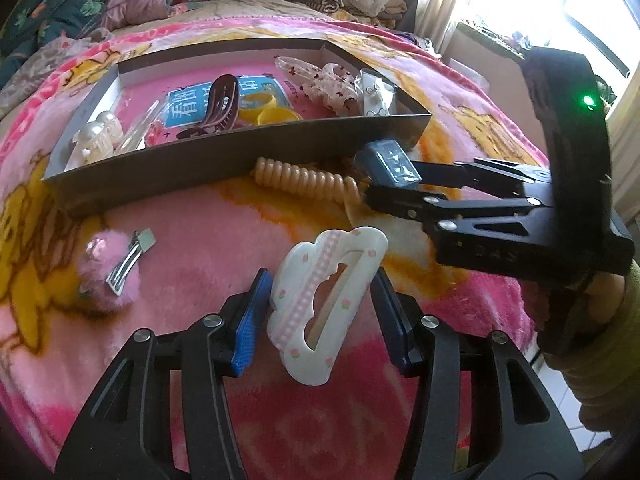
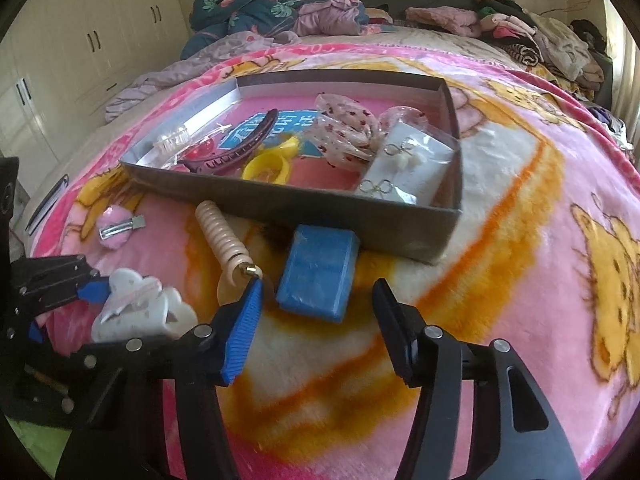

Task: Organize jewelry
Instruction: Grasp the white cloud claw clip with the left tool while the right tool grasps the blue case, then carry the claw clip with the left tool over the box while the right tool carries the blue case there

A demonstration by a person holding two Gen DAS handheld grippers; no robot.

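Clip [image 1: 326,304] sits between left gripper [image 1: 320,312] fingers, jaws apart, long axis running away | right gripper [image 2: 320,320] spread, box [image 2: 318,274] dead ahead

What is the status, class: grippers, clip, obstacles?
Left gripper open around white cloud clip. Right gripper open, nearing blue box. Spiral hair tie lies beside the box, before the tray.

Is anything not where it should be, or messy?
Yes. Four things lie on the blanket outside the box: the cloud hair clip between the left tool's open fingers, the blue box ahead of the right tool, the spiral hair tie, and the fluffy pink clip, lying metal side up.
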